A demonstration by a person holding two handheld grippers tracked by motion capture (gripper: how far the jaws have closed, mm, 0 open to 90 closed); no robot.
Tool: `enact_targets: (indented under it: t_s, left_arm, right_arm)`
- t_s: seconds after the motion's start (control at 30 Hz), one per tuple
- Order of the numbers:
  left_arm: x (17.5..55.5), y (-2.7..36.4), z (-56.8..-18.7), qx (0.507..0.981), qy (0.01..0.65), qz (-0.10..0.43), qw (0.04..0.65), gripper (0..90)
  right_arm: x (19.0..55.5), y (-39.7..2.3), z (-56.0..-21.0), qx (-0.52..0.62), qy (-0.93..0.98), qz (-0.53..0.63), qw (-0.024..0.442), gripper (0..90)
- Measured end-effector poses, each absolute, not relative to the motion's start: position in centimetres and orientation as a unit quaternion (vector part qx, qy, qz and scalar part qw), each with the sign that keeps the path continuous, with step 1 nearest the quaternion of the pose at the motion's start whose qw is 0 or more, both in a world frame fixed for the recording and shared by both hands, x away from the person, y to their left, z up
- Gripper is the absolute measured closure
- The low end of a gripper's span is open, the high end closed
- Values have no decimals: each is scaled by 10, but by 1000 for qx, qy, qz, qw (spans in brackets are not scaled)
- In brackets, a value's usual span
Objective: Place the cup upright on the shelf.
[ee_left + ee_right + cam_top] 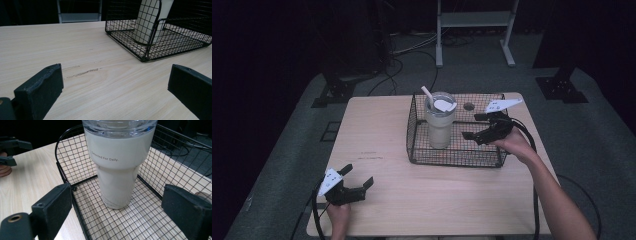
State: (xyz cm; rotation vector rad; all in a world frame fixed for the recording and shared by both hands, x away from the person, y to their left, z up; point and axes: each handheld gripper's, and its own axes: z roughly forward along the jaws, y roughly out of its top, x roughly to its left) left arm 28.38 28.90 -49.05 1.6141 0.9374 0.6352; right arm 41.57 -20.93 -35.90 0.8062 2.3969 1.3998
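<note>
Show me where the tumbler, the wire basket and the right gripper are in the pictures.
tumbler (117,170), right gripper view, on its white body below the printed words.
wire basket (452,159), high view, on its near wall.
right gripper (471,126), high view, midway between its two fingertips, jaws apart.

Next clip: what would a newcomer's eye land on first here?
The tall white tumbler with a clear lid and straw, standing upright inside the black wire basket at the far middle of the table. Next, the right gripper, open, reaching over the basket's right side toward the tumbler. The left gripper sits open near the table's near left corner.
</note>
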Motion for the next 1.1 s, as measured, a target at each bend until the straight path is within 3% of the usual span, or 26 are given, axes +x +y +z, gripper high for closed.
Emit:
enact_targets:
  t_s: [1.1]
  left_arm:
    - [284, 289, -491, 683, 398, 270, 550, 0]
  right_arm:
    - [370, -231, -365, 250, 825, 493, 117, 88]
